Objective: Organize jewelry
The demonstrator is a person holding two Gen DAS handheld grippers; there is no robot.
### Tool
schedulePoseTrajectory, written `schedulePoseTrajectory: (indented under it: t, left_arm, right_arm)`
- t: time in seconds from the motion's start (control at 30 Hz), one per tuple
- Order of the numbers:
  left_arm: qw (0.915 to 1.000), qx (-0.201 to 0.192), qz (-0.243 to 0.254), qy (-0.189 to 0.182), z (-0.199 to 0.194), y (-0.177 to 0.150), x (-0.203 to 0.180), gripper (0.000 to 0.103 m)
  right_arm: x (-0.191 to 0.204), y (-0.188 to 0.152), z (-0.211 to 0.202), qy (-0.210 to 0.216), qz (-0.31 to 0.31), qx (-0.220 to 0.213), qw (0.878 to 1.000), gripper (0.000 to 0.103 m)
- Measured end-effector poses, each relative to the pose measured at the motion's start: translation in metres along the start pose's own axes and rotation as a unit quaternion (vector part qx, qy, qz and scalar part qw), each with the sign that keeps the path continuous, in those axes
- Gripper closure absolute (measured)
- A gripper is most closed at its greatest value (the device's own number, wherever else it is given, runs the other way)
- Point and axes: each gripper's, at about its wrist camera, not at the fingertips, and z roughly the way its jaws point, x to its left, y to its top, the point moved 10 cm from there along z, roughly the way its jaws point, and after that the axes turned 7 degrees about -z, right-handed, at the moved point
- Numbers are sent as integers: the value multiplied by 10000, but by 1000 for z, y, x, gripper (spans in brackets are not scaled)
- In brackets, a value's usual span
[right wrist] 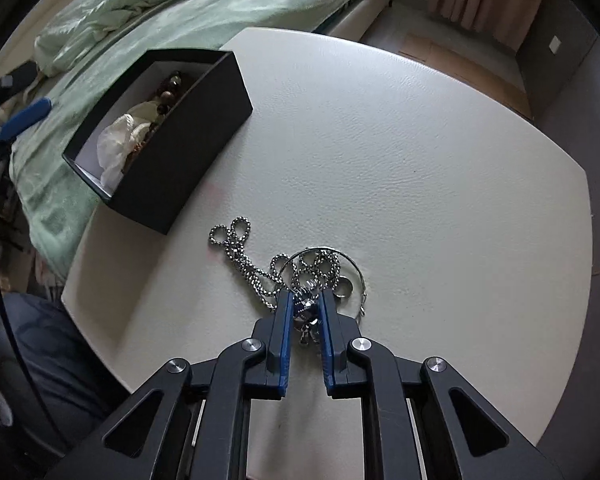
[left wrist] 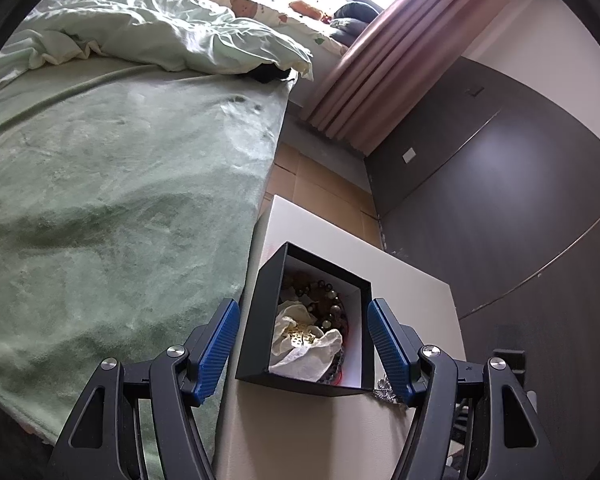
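From the left wrist, the left gripper hangs spread wide on either side of the black cardboard box of beads and tissue. From the right wrist, the right gripper pinches the tangled silver ball-chain necklace, lying near that box on the white leather table. No writing is readable.

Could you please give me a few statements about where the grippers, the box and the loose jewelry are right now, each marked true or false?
1. The right gripper is closed on the silver chain necklace. True.
2. The black box is empty. False: it holds beaded bracelets and a pale pouch.
3. The left gripper is open, one finger on either side of the box. True.
4. The chain lies inside the box. False: it lies on the white table, beside the box.
5. A thin wire hoop lies with the chain. True.
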Motion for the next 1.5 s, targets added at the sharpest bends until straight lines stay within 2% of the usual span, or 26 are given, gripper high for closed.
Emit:
schedulePoseTrajectory:
  t: [0.17,0.2,0.4,0.47,0.57,0.6,0.63,0.7,0.83,0.9,1.07,1.1,1.13,1.17,1.2,1.23,1.37,1.5]
  left_arm:
    - [9999,-87,-43,-51,-10,-5,1,35]
    - [9999,-102,-46,-58,-12,-6,1,35]
    - [9997,-197,127,-92,-27,-9,-10,35]
    - [9996,-179,135,-158,-30,-11,-13,35]
    - [9995,-190,115,-204,-37,-13,-13,35]
    - [9995,-196,111,-213,-39,-14,-13,35]
    - [9995,-203,117,-214,-42,-14,-13,35]
    - [9995,-214,147,-200,-47,-14,-12,35]
    - [9995,-200,174,-159,-57,-13,-10,35]
    - [9995,-170,236,-132,-60,-15,-10,35]
    - [9994,-146,305,-62,-66,-19,-8,35]
    - [9994,-150,307,-50,-67,-20,-8,35]
    - [9994,-155,314,-40,-69,-20,-8,35]
    - [9994,-159,320,-30,-69,-21,-8,35]
    - [9993,-164,325,-20,-70,-21,-8,35]
    - [9993,-166,325,-9,-71,-21,-8,35]
    - [9993,-185,337,-3,-73,-21,-8,35]
    - [9992,-197,344,1,-77,-21,-8,35]
  right_arm:
    - [-1,3,-25,26,146,-307,9994,92]
    - [-1,5,-33,5,158,-369,9992,102]
    - [4,22,-80,-75,113,-794,9967,102]
    - [10,23,-86,-125,-41,-768,9970,102]
    - [22,16,-69,-103,-259,-381,9989,102]
    - [23,14,-63,-125,-273,-301,9991,93]
    - [22,11,-56,-141,-240,-244,9993,68]
    - [18,10,-50,-203,-217,-330,9990,51]
    - [11,10,-40,-77,-169,-385,9991,51]
    - [12,11,-35,58,-172,-379,9991,54]
    - [16,10,-13,36,-328,-180,9993,55]
    - [15,8,-6,-30,-364,-101,9993,58]
    - [15,7,-1,-67,-382,-44,9992,67]
    - [15,4,6,-121,-398,63,9991,69]
    - [13,5,6,-244,-448,-4,9987,74]
    - [14,4,7,-209,-435,12,9988,86]
    - [14,6,1,-156,-412,-32,9990,88]
    - [21,11,-20,23,-334,-292,9990,88]
